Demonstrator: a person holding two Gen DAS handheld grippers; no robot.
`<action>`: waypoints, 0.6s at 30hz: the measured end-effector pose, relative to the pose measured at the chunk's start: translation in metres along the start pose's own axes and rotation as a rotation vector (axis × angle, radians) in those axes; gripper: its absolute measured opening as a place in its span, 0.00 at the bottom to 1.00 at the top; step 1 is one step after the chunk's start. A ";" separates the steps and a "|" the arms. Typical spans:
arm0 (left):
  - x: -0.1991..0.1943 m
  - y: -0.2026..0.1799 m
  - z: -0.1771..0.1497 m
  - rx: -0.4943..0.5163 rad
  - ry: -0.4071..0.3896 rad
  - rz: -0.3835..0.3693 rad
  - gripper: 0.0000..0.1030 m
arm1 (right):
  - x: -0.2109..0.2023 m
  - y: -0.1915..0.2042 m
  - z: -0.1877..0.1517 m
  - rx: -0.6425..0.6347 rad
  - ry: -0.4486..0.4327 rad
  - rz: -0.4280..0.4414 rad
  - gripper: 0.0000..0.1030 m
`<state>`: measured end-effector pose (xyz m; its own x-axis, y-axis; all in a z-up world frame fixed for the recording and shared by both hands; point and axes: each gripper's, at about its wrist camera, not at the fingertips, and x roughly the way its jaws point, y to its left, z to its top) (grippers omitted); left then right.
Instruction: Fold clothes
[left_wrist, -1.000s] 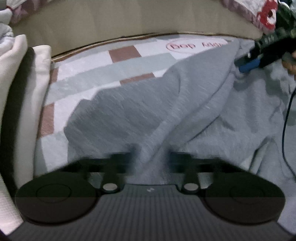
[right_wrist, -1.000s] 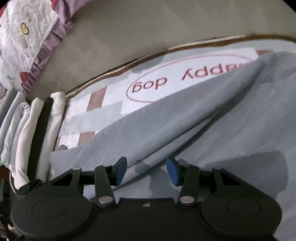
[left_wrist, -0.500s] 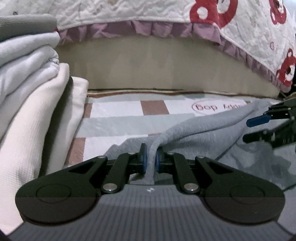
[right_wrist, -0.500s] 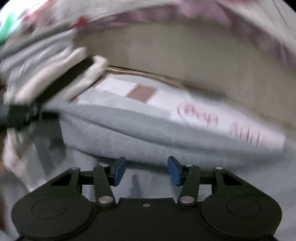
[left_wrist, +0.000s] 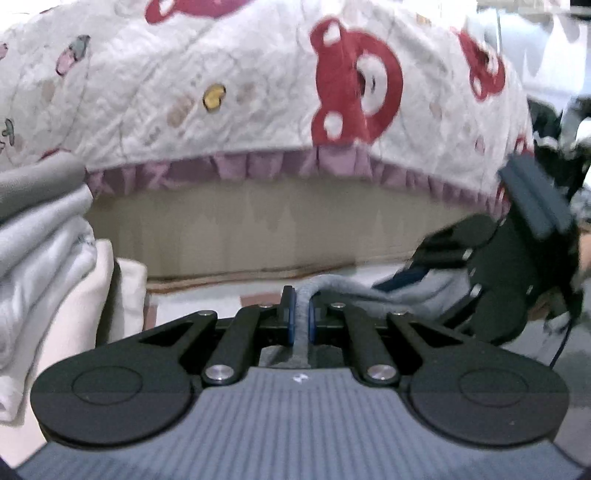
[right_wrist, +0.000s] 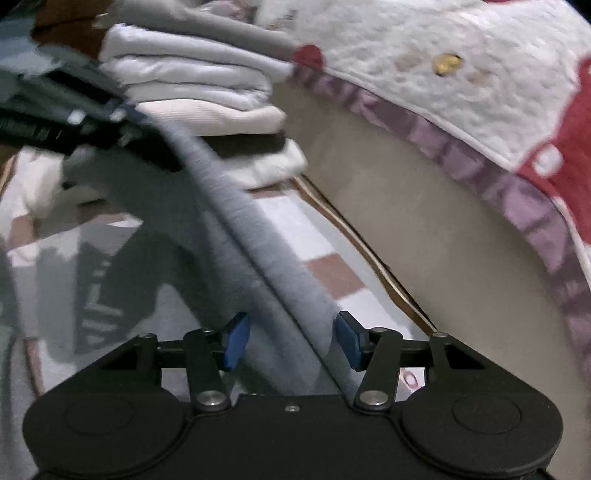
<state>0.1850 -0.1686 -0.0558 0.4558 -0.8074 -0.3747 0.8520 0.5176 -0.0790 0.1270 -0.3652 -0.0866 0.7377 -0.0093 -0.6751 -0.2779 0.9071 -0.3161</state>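
The left gripper (left_wrist: 300, 312) has its jaws pinching a narrow fold of the grey garment (right_wrist: 236, 206), lifted above the checked mat (right_wrist: 332, 273). From there the soft, fuzzy cloth runs as a taut rolled ridge toward the near right, passing between the blue pads of the right gripper (right_wrist: 291, 341), whose jaws have just been closing but stand spread, not pressing the cloth. Below the ridge it hangs in dark, blurred folds. A stack of folded clothes (right_wrist: 199, 85) sits at the far left, beside the bear-print quilt (left_wrist: 258, 85).
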 end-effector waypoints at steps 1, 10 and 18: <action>-0.002 0.003 0.002 -0.019 -0.022 0.014 0.07 | 0.001 -0.001 0.003 -0.019 -0.017 0.005 0.31; 0.024 0.063 -0.012 -0.245 0.165 0.307 0.48 | 0.101 -0.101 0.065 0.277 0.081 -0.221 0.13; 0.068 0.085 -0.050 -0.359 0.483 0.306 0.59 | 0.122 -0.110 0.033 0.528 0.215 -0.274 0.54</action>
<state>0.2753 -0.1656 -0.1339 0.4257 -0.4351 -0.7934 0.5258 0.8325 -0.1745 0.2678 -0.4529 -0.1126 0.5834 -0.3050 -0.7528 0.2852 0.9447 -0.1618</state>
